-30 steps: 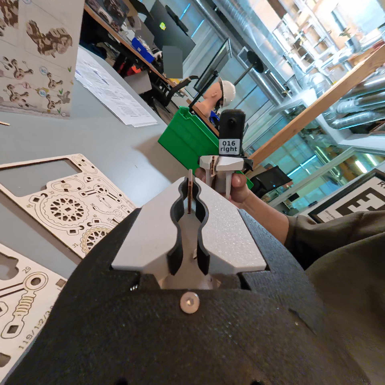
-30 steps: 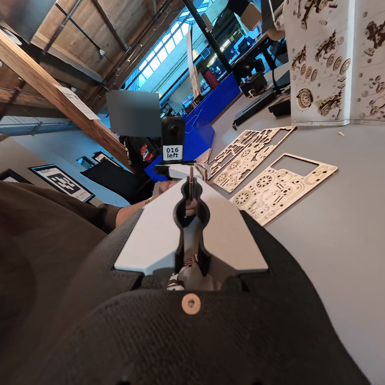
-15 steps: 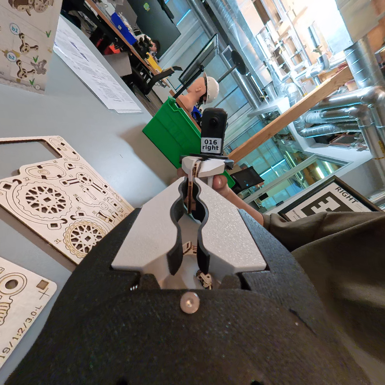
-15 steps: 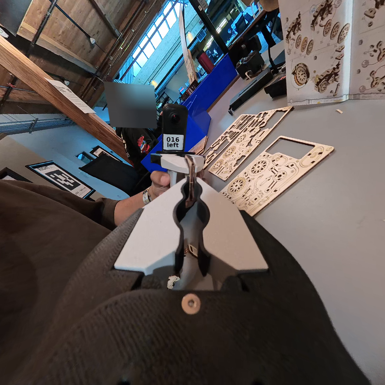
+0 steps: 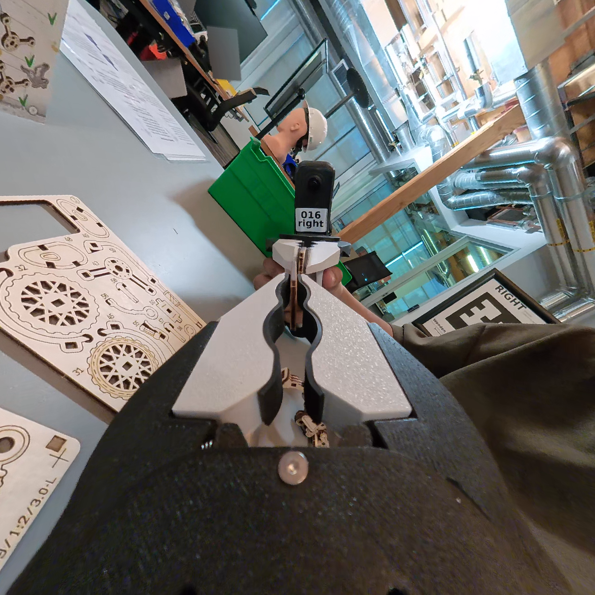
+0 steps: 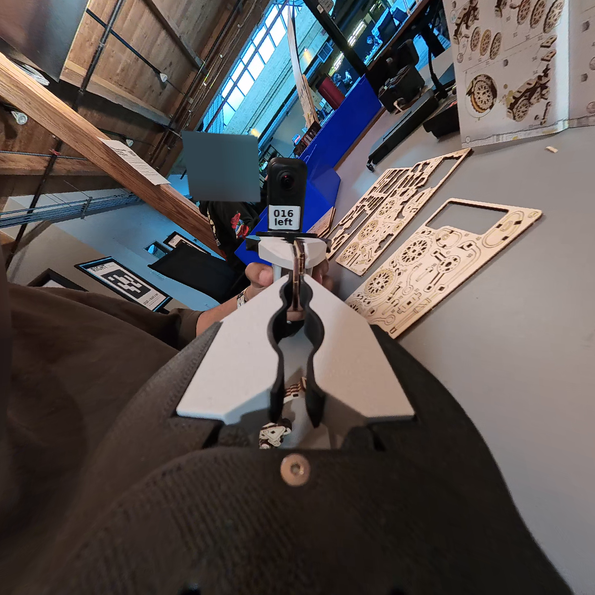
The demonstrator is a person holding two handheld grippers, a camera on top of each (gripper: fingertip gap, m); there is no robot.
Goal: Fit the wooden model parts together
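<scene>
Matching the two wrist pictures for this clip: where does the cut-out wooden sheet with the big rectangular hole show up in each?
Left wrist view: the wooden sheet lies flat on the grey table at the left edge, left of the left gripper.
Right wrist view: the same wooden sheet lies right of centre, right of the right gripper.
Shared landmark: the folded instruction sheet standing behind it.

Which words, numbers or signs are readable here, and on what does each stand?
I do not copy writing out; these things bear it:
White label on the black camera: readable.
Second white label on the other camera: readable.
Framed marker poster: partly readable.
Wooden part sheet: small engraved numbers.
Printed paper: too small.
Note on beam: blurred.
</scene>
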